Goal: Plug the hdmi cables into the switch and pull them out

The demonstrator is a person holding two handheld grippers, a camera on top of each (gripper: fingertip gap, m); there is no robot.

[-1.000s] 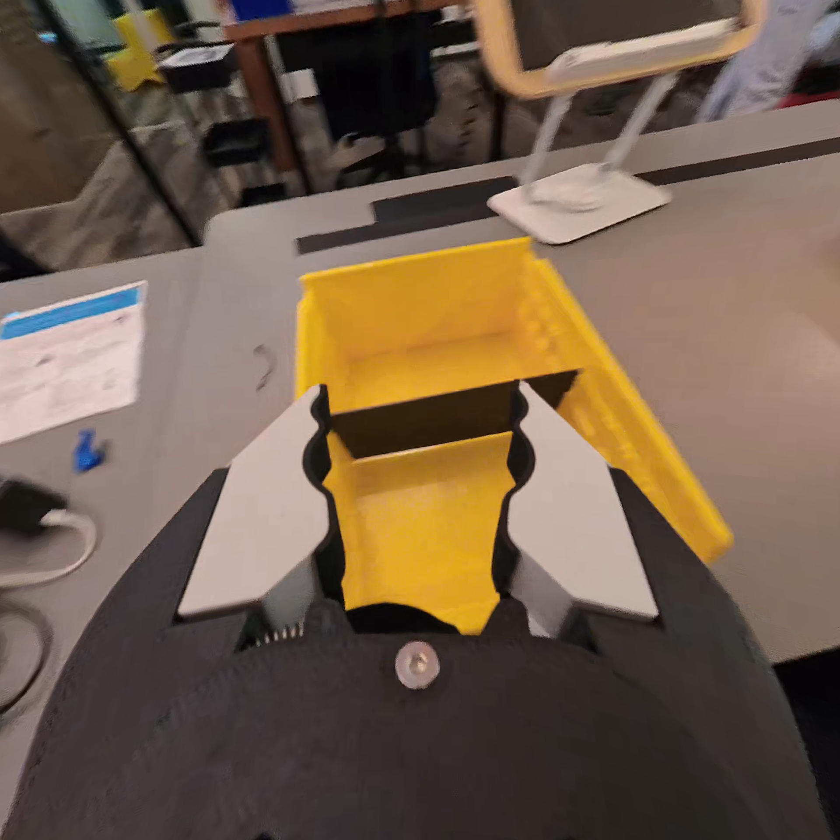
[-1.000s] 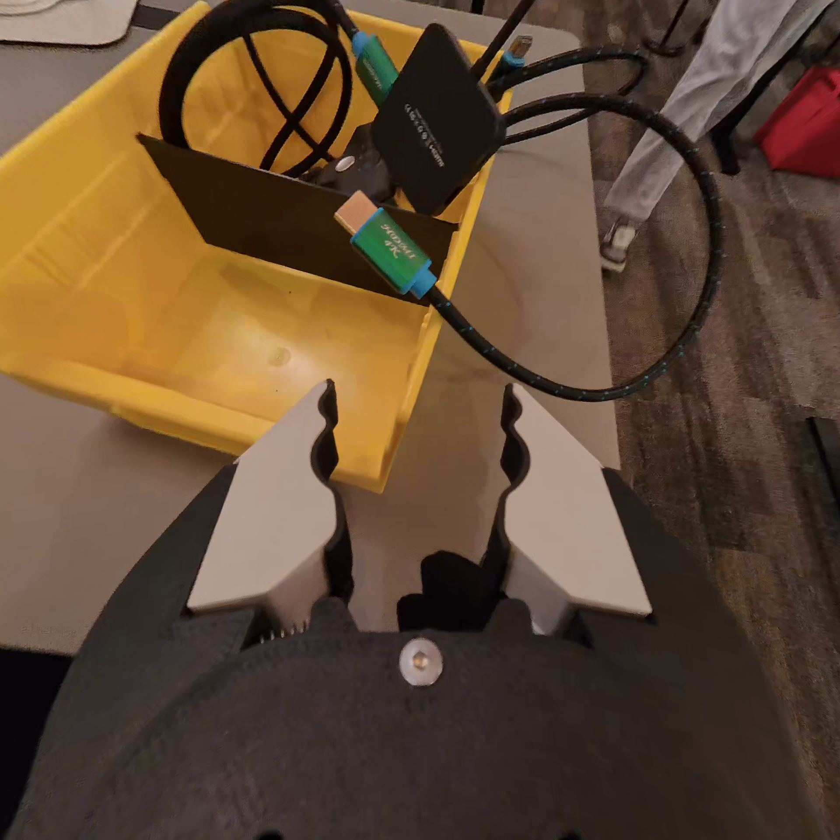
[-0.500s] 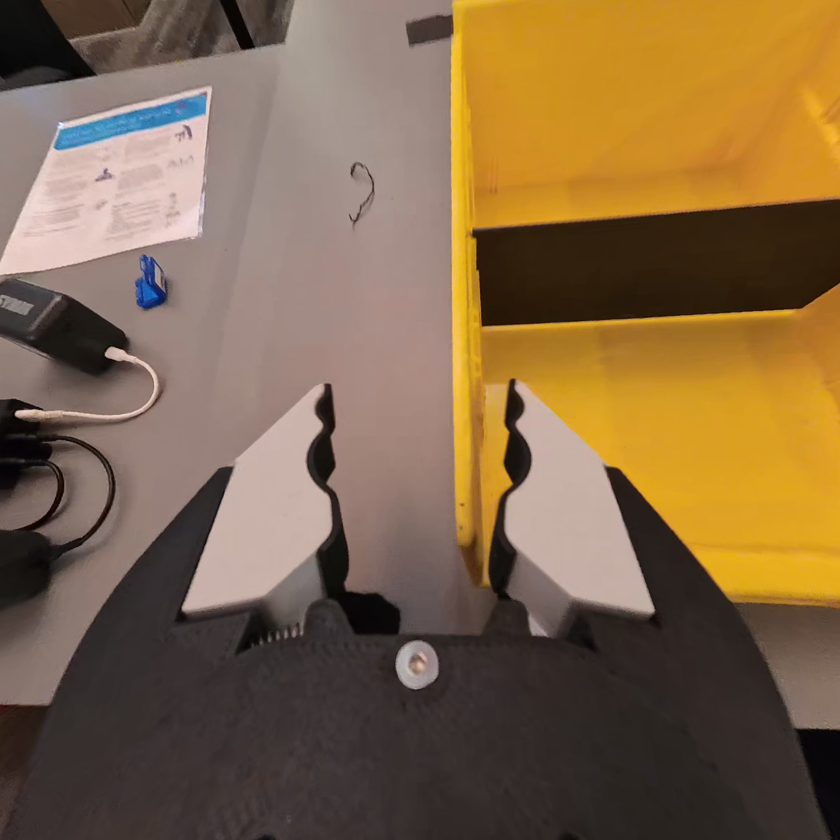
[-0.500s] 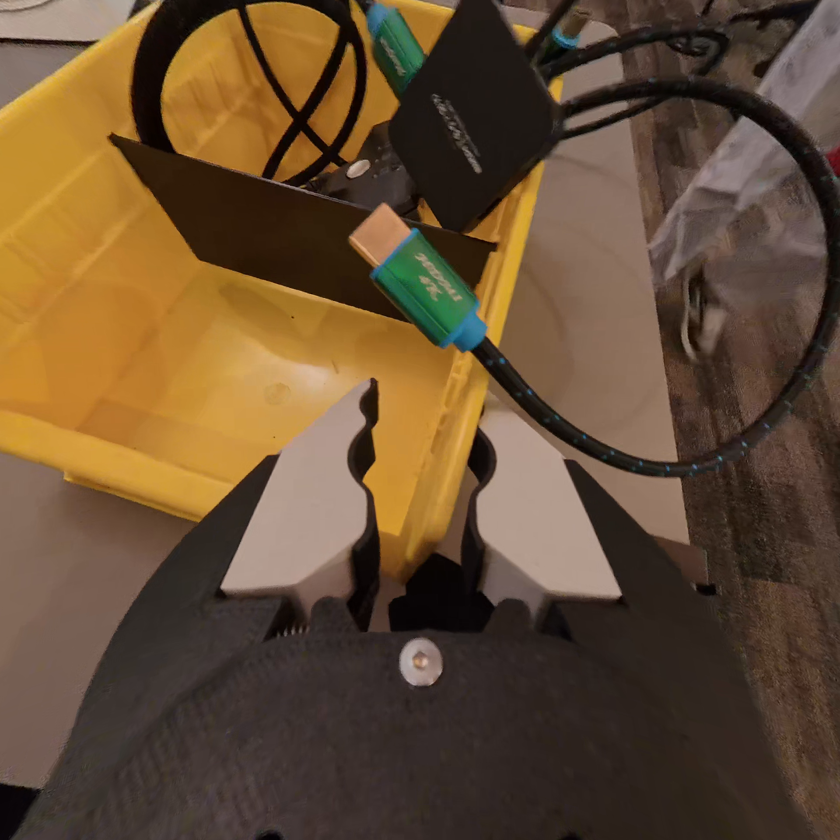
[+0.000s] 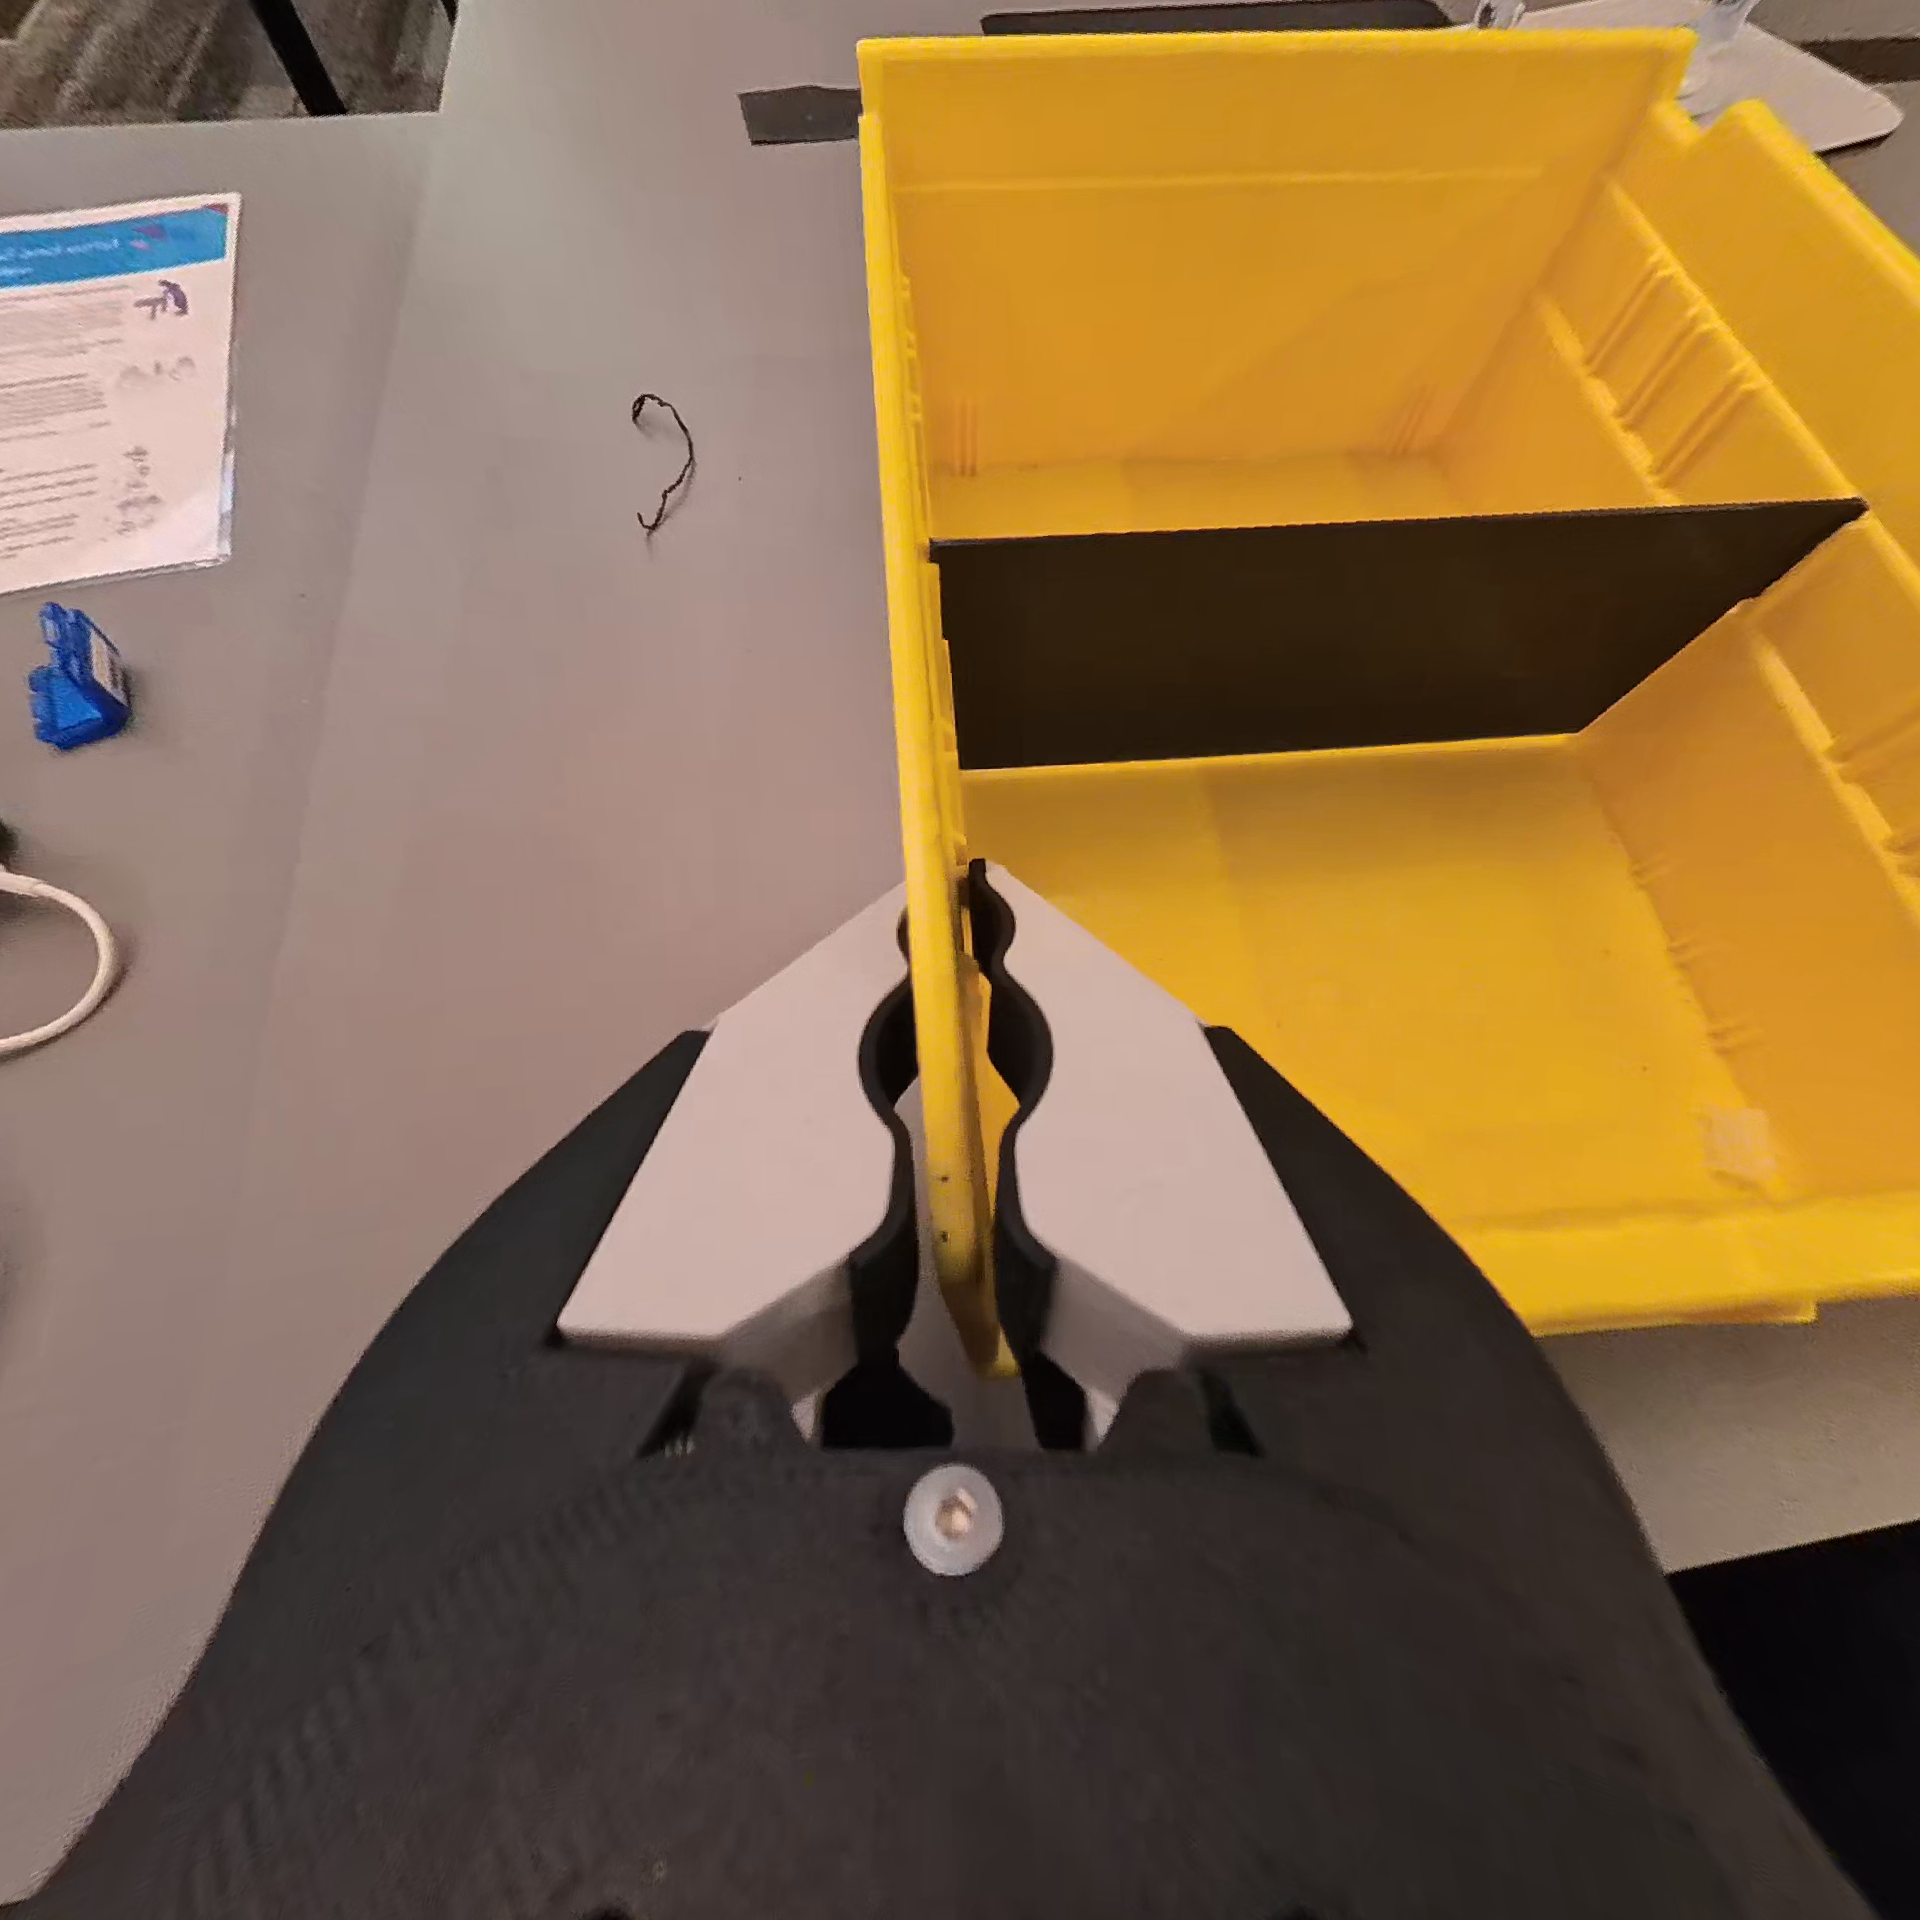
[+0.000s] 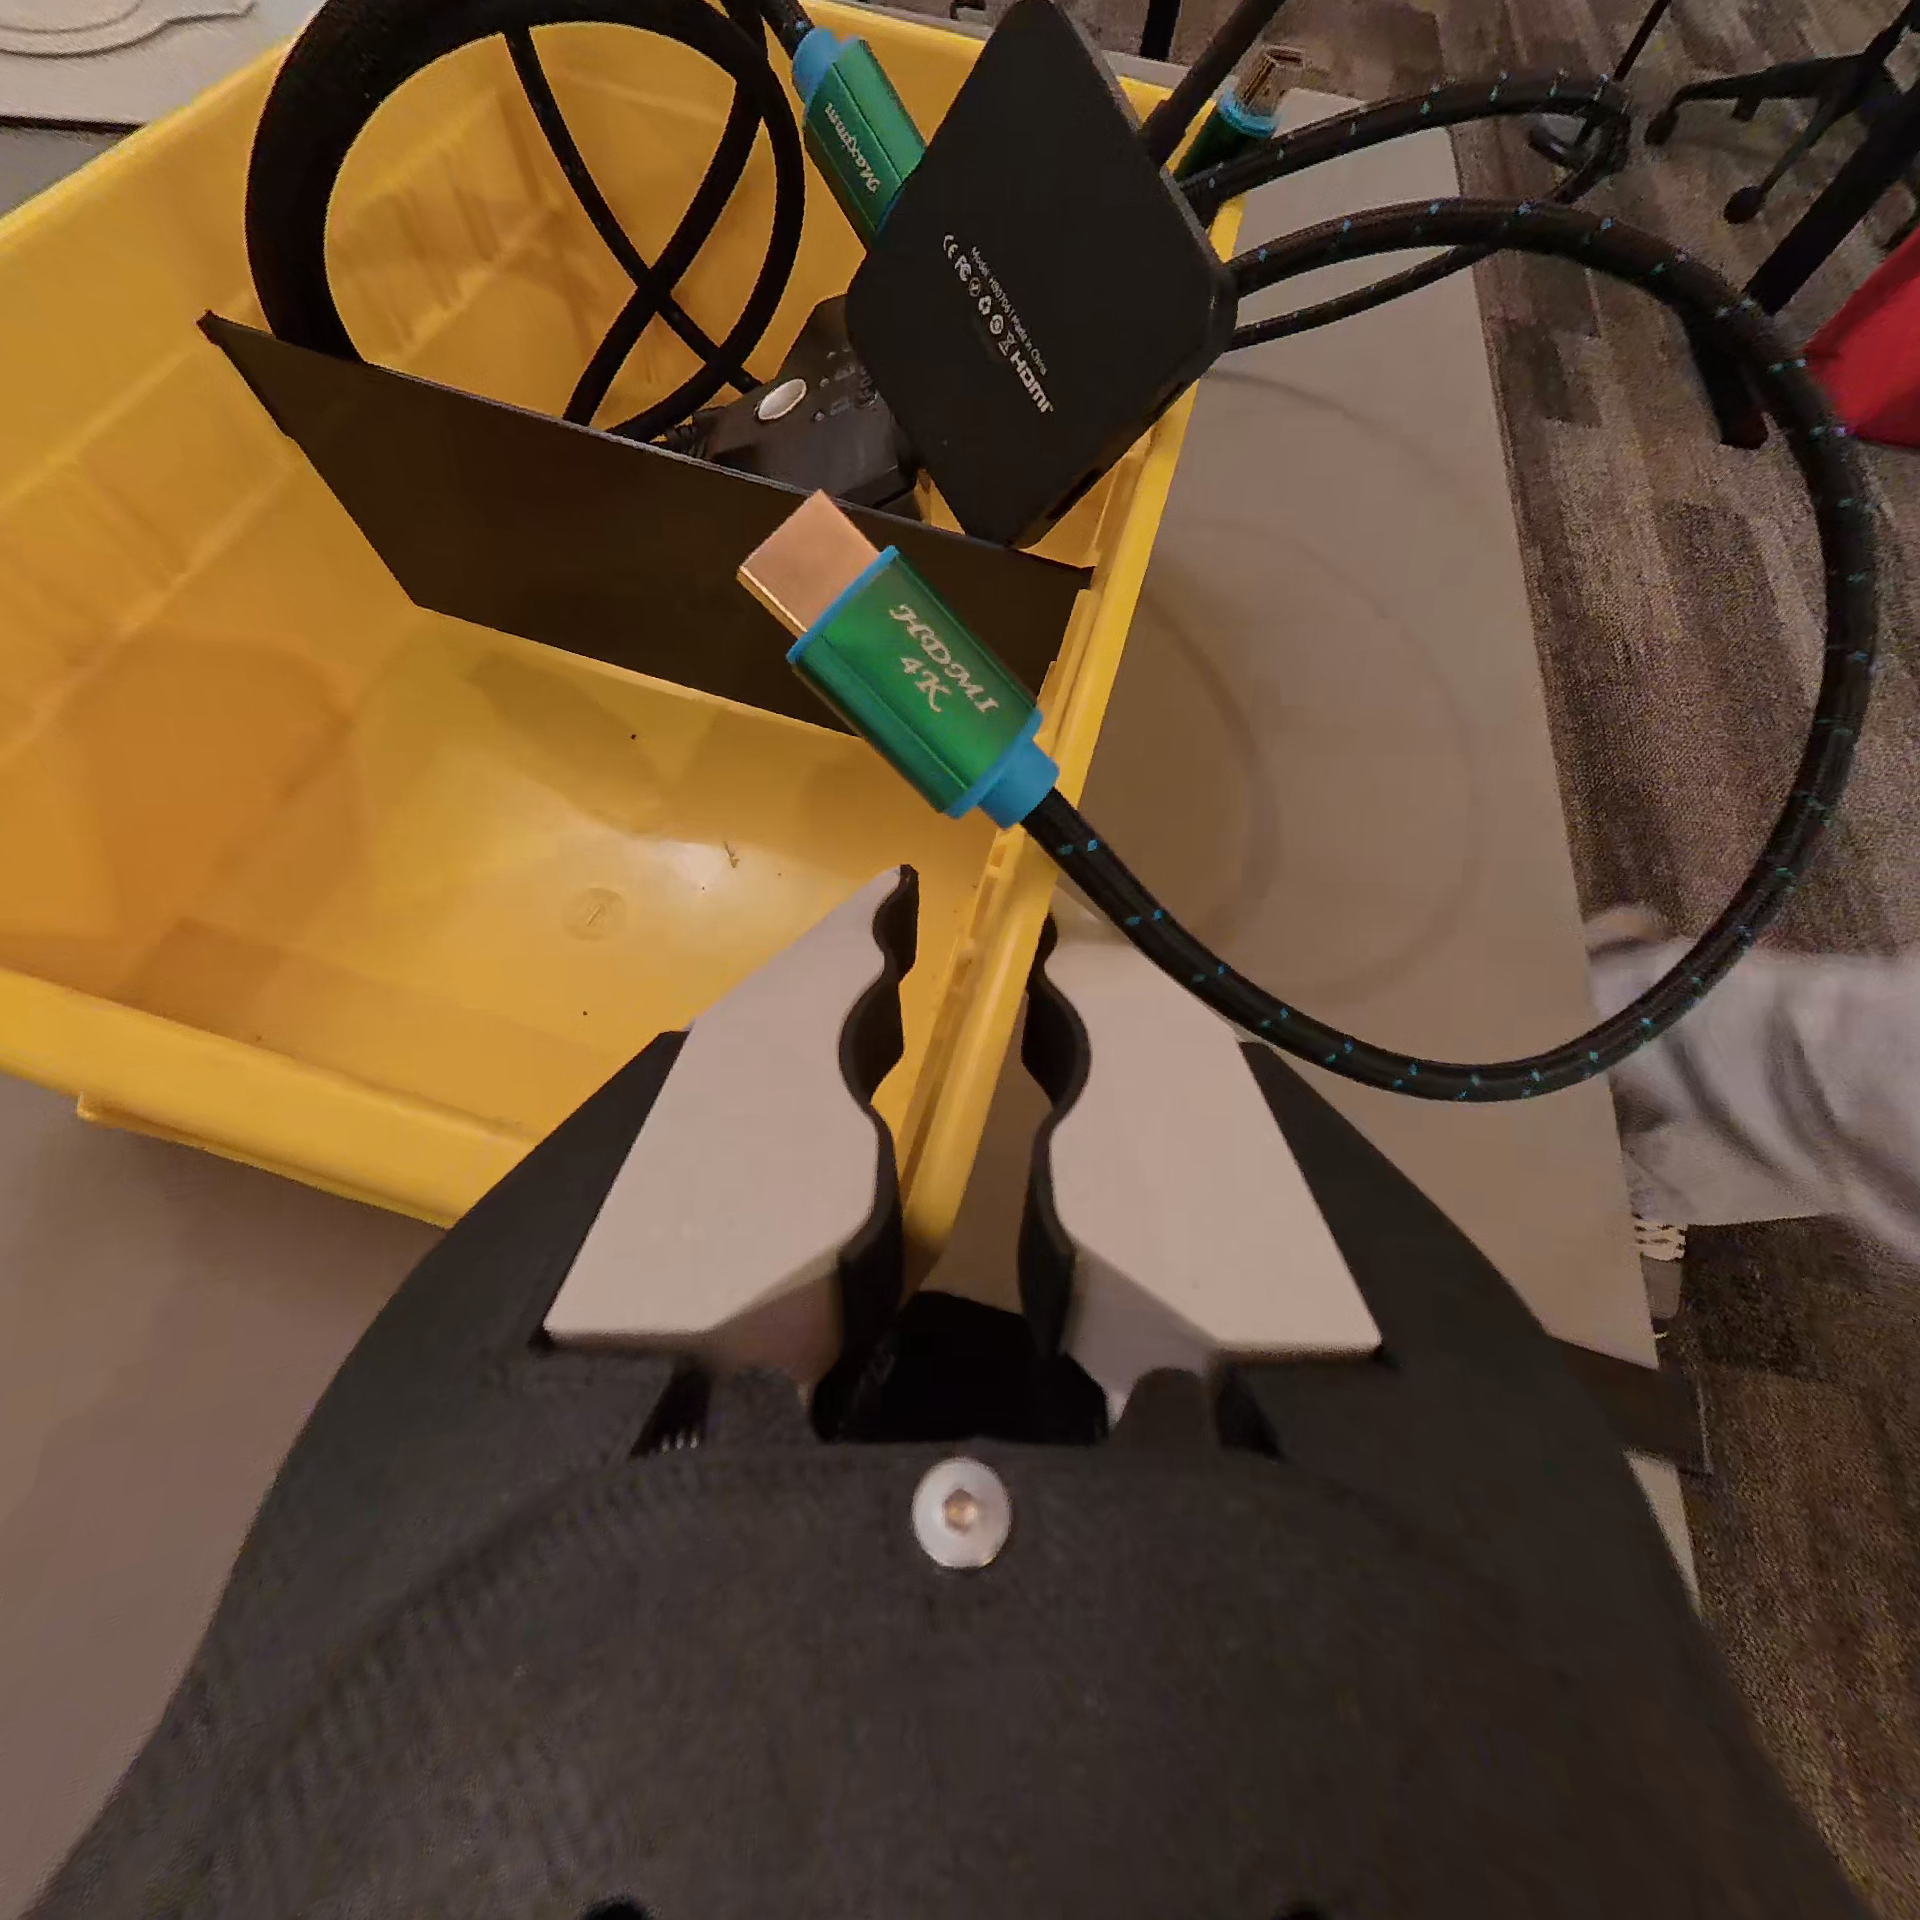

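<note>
So both grippers just went from open and hovering to pinching bins. Left gripper [image 5: 951, 904] clamped on yellow bin [image 5: 1351, 987] wall, that bin empty. Right gripper [image 6: 971, 914] nearly closed over other bin [image 6: 260, 1049] wall. Switch [image 6: 1029, 281] and loose green hdmi plug [image 6: 904, 686] ahead of right gripper, untouched. Guessing 2 bins get repositioned before any plugging.

Grey table [image 5: 520, 935] carries yellow bin [image 5: 1351, 1039], paper sheet [image 5: 104, 395], blue clip [image 5: 75, 681].

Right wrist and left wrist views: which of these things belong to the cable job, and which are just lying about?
Job:
- black switch
- free green HDMI plug
- braided cable
- second yellow bin, clamped by the right gripper

Lying about:
- yellow bin, clamped by the left gripper
- printed sheet
- blue clip
- white cord
</note>
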